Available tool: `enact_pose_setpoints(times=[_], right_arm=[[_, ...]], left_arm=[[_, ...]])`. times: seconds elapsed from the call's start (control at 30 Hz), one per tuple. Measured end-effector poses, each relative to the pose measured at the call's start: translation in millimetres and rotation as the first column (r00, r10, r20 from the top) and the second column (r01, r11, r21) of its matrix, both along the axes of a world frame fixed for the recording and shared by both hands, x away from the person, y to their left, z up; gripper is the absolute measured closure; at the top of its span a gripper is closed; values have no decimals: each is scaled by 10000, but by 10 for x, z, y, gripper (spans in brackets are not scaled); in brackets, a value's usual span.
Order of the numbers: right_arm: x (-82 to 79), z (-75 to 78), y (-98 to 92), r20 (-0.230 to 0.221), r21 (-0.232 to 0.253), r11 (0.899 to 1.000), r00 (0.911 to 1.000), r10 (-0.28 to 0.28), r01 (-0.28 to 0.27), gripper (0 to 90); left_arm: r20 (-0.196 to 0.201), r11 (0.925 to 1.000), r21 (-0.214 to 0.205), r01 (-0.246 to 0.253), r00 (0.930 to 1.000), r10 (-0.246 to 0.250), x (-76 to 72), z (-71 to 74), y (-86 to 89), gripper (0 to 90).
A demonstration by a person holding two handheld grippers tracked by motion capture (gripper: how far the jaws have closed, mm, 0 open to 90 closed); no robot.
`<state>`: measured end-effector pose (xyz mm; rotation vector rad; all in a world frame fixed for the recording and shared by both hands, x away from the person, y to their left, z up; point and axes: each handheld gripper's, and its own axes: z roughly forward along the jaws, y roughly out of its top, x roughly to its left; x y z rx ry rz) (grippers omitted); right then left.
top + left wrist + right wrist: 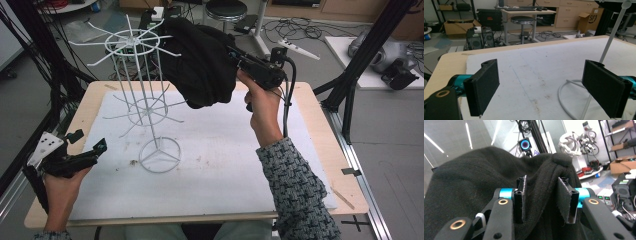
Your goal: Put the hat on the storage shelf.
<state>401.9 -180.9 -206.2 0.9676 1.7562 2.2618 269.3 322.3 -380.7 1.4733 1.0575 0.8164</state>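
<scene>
A white wire rack (144, 40) with hook arms stands on the white mat (215, 170), its ring base (160, 155) toward the left. A black cloth cap (200, 60) hangs over the rack's upper right arms. My right gripper (233, 54) reaches into the cap's right side. In the right gripper view a fold of the cap (474, 185) lies between the jaws of my right gripper (542, 183), which stand apart, open. My left gripper (90, 140) rests open at the table's left front. Between the jaws of my left gripper (541, 75) lies bare mat, with the rack base (564, 86) just right.
The wooden table edge (90, 100) frames the mat. Black frame posts (350, 85) rise at the right, and cables hang along the left side. A stool (226, 7) and floor clutter lie beyond the far edge.
</scene>
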Motion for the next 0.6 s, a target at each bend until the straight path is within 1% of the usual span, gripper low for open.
enact_pose_setpoints(times=[0.03, 0.1, 0.17, 0.3, 0.37, 0.5, 0.6], right_arm=[[5, -13, 13, -36, -176, 9998, 10000, -15, 14, 614], [2, -14, 18, -76, -192, 9998, 10000, 1, -3, 612], [-5, -17, 27, 11, -284, 9996, 10000, -50, 51, 605], [-10, -49, 25, 1, -254, 9996, 9999, -154, 154, 590], [-4, -76, 11, -86, -246, 9996, 9998, -169, 167, 582], [8, -133, -9, -247, -375, 9988, 9992, -316, 306, 561], [12, -146, -15, -267, -391, 9987, 9990, -352, 341, 554]], left_arm=[[4, 10000, -10, -3, 10000, 3, -1, 2, 0, 145], [22, 10000, -1, -13, 10000, 13, -1, 3, 0, 145], [31, 10000, -12, -13, 10000, 13, -3, 5, 0, 145], [44, 10000, -11, -4, 10000, 5, -5, 9, 1, 145], [44, 10000, 9, 11, 10000, -11, -4, 10, 0, 145], [46, 10000, -7, 1, 10000, -1, -3, 9, -5, 145], [26, 10000, 26, 17, 10000, -17, -1, 7, -6, 145]])
